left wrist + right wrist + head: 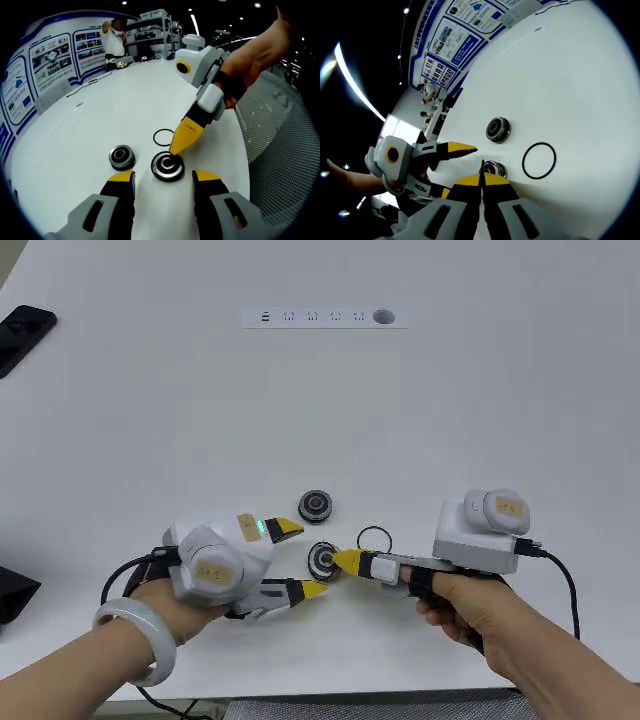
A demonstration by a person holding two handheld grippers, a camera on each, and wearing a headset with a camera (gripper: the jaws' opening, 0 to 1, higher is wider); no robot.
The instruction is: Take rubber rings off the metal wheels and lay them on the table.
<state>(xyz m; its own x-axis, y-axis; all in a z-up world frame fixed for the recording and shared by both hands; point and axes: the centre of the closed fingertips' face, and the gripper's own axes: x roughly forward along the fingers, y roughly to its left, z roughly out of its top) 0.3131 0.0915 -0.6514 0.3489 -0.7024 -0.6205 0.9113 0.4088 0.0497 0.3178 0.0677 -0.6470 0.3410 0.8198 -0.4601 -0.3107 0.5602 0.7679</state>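
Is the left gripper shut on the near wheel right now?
No, the left gripper stands open, its jaws either side of the near wheel without touching it.

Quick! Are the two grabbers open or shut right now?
Left gripper: open, jaws either side of the near wheel.
Right gripper: shut, tip at that wheel; whether it pinches anything cannot be told.

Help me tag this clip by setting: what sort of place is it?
Probably a showroom or lab hall: poster boards along the wall, racks behind, a long white table with a power strip.
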